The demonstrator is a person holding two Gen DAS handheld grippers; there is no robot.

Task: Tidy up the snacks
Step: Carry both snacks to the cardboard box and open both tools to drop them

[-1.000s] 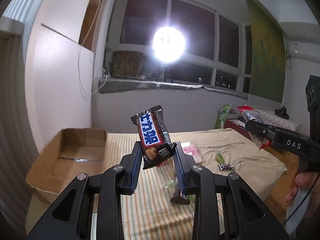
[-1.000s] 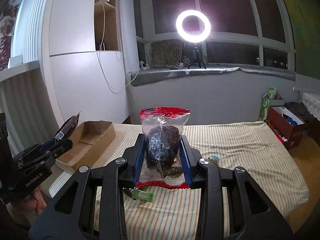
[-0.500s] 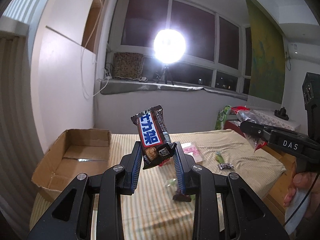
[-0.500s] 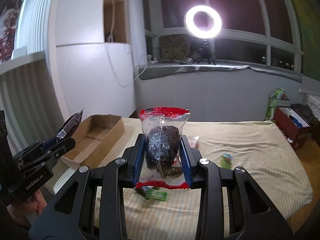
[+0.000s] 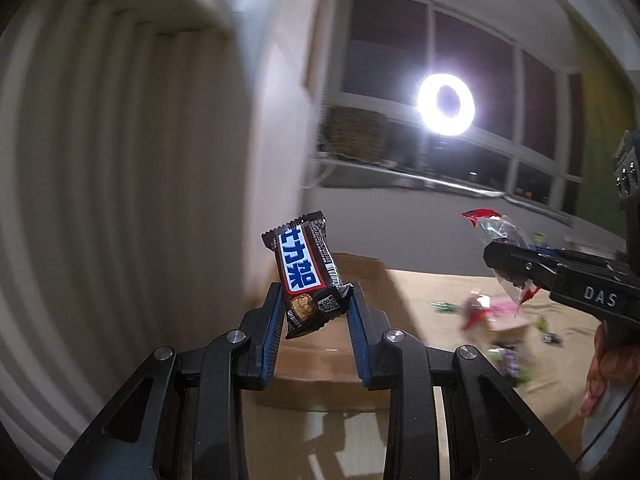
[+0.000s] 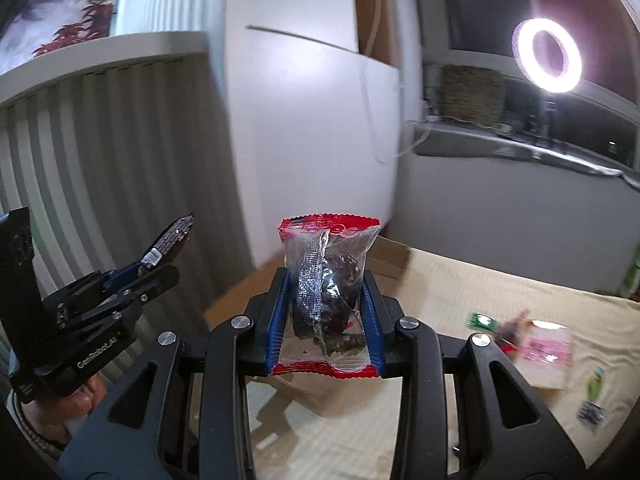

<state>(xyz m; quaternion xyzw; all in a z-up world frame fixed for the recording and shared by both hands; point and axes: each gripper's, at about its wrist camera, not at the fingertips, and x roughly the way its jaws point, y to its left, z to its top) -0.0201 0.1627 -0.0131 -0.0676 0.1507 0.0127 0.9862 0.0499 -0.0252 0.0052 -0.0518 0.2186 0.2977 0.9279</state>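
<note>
**Carrying two snacks toward the cardboard box**

Hovering over the striped bed (image 6: 500,280), you have both tongs loaded and the cardboard box (image 5: 352,276) directly ahead of each. From your left view the box's plain brown wall sits just beyond and below the fingertips; from your right view its far corner (image 6: 394,258) shows behind the held packet. Your left side looks nearer the box, so that bar would likely go in first.

Your left tongs (image 5: 314,308) are pinching the chocolate bar (image 5: 306,270) by its lower end, its long axis standing nearly upright and tilted slightly left; the wrapper is glossy dark film with a blue-and-white label. Your right tongs (image 6: 326,312) are pinching a clear packet of dark cake (image 6: 328,280), upright, crinkly plastic with red crimped seams top and bottom and a lumpy dark mass inside.

Well to the right on the bedcover lie the loose snacks (image 6: 544,350): a pink-printed pack, small green and dark wrapped sweets, all blurred.

The bright ring light (image 6: 546,54) is at the window.
</note>
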